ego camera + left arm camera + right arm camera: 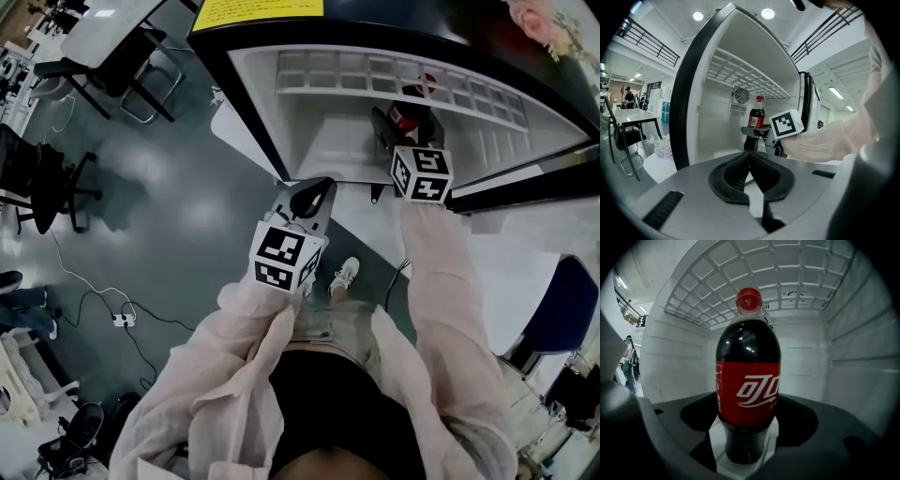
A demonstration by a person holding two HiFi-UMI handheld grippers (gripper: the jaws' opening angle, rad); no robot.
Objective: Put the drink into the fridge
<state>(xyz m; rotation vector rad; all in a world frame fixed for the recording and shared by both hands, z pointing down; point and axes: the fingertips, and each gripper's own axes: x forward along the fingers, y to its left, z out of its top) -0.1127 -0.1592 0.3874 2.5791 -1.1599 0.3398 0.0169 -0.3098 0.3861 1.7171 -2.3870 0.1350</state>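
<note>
Inside the fridge (679, 357), at twelve o'clock from my right tool (747, 414), stands one bottle (749, 380): glossy plastic, dark cola, rounded shoulders, red cap, red label. It is upright between the jaws, which stand wide. Slivers of white floor (774, 430) show at three and nine o'clock of its waist, so the pads look clear of it. Its base is cut off by the tool's grey body. One white wire-grid shelf (787, 282) spans overhead. My left tool (751, 157) hangs outside the fridge, its two curved black pads pinched together on nothing. From the head view, my right tool hides most of the bottle.
</note>
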